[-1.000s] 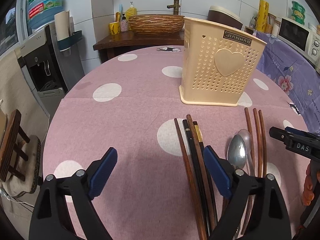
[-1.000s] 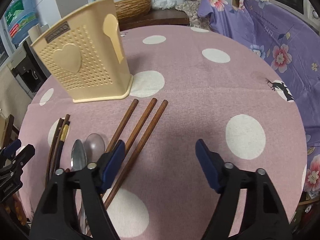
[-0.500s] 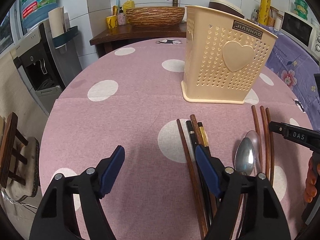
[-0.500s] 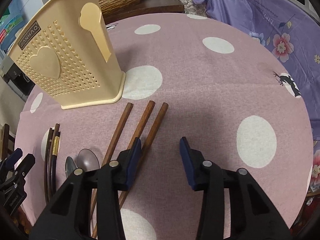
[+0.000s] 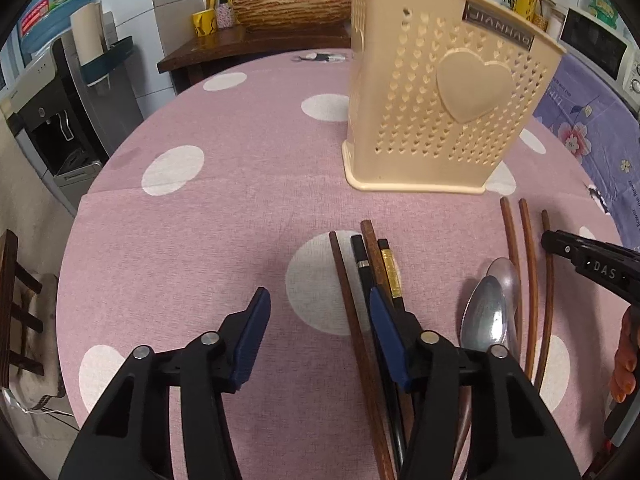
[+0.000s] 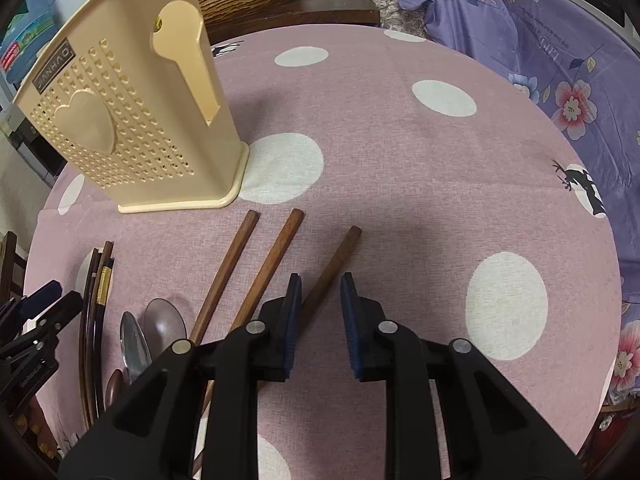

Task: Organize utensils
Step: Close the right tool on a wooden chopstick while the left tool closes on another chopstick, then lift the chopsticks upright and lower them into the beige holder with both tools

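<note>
A cream perforated utensil holder (image 5: 444,108) stands on the pink dotted tablecloth; it also shows in the right wrist view (image 6: 120,120). Three brown chopsticks (image 6: 276,256) lie before it, beside two metal spoons (image 6: 152,332) and a bundle of dark chopsticks (image 5: 372,272). My right gripper (image 6: 320,316) has narrowed around the rightmost brown chopstick (image 6: 332,264), pads a little apart from it. My left gripper (image 5: 318,332) is open and empty, its right finger (image 5: 390,336) over the dark bundle.
The round table's edge (image 6: 592,240) curves at the right, with a purple floral cloth (image 6: 560,60) beyond. A wooden side table with a wicker basket (image 5: 288,8) stands behind. A water dispenser (image 5: 48,112) stands at the left.
My right gripper's jaws have narrowed from wide open and moved over the rightmost brown chopstick, which has shifted apart from the other two. My left gripper has narrowed somewhat and moved forward.
</note>
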Available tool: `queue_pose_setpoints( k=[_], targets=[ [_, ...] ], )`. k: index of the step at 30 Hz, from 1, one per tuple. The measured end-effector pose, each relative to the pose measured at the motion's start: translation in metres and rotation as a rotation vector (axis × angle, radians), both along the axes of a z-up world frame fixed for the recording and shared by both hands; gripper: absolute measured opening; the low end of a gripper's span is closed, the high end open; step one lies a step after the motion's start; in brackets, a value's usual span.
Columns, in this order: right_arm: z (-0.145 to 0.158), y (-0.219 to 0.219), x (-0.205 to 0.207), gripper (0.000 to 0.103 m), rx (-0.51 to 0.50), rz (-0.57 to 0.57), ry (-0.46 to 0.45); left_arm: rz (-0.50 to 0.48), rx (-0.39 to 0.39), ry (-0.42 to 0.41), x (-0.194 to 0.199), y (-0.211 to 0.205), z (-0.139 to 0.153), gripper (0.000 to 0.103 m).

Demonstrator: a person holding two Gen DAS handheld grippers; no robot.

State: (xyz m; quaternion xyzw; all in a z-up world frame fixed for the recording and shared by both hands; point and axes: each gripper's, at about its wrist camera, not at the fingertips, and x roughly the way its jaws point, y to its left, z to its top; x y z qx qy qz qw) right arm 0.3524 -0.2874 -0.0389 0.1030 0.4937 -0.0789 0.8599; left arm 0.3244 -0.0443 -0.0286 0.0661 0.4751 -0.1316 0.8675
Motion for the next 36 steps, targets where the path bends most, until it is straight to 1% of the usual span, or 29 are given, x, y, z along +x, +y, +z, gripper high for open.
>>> queue_pose_setpoints(
  k=[2, 4, 6, 8, 11, 14, 16, 18, 21, 24, 25, 27, 28, 33, 36],
  targets=[
    [0.0, 0.001, -0.001, 0.021, 0.002, 0.005, -0.003, 0.008, -0.008, 0.012, 0.001, 0.002, -0.003, 0.042],
    [-0.001, 0.001, -0.001, 0.021, 0.014, 0.009, -0.003, 0.006, -0.029, 0.036, 0.002, 0.003, -0.006, 0.04],
    [-0.001, 0.001, 0.001, 0.021, 0.025, 0.011, -0.002, 0.004, -0.029, 0.041, 0.002, 0.003, -0.007, 0.04],
    [-0.001, 0.003, 0.002, 0.021, 0.032, 0.015, -0.002, 0.004, -0.016, 0.05, 0.002, -0.001, -0.007, 0.038],
    [-0.001, 0.005, 0.005, 0.021, 0.036, 0.011, 0.0, 0.0, 0.004, 0.049, 0.006, -0.006, -0.007, 0.038],
    [-0.001, 0.004, 0.005, 0.021, 0.045, 0.009, -0.002, 0.008, 0.009, 0.049, 0.01, -0.008, -0.007, 0.038],
    [-0.001, 0.003, 0.006, 0.021, 0.056, 0.004, -0.001, -0.001, 0.042, 0.04, 0.012, -0.013, -0.008, 0.038],
    [0.0, 0.0, 0.009, 0.021, 0.071, -0.006, 0.004, -0.006, 0.054, 0.038, 0.013, -0.014, -0.008, 0.037],
    [-0.001, -0.002, 0.014, 0.021, 0.079, -0.02, 0.005, -0.004, 0.055, 0.041, 0.016, -0.014, -0.007, 0.031],
    [-0.001, 0.001, 0.017, 0.02, 0.063, -0.02, 0.003, -0.004, 0.062, 0.036, 0.017, -0.014, -0.007, 0.022],
    [-0.001, 0.001, 0.018, 0.016, 0.057, -0.025, 0.001, -0.001, 0.066, 0.034, 0.017, -0.015, -0.006, 0.018],
    [-0.002, -0.002, 0.018, 0.013, 0.068, -0.037, -0.005, 0.007, 0.067, 0.03, 0.018, -0.014, -0.006, 0.012],
    [-0.002, -0.004, 0.018, 0.012, 0.081, -0.042, -0.008, 0.012, 0.065, 0.028, 0.019, -0.014, -0.007, 0.009],
    [-0.001, -0.009, 0.019, 0.009, 0.102, -0.05, -0.023, 0.025, 0.04, 0.028, 0.023, -0.011, -0.007, 0.009],
    [0.002, -0.009, 0.02, 0.008, 0.109, -0.043, -0.042, 0.035, 0.002, 0.036, 0.026, -0.008, -0.006, 0.008]
  ],
)
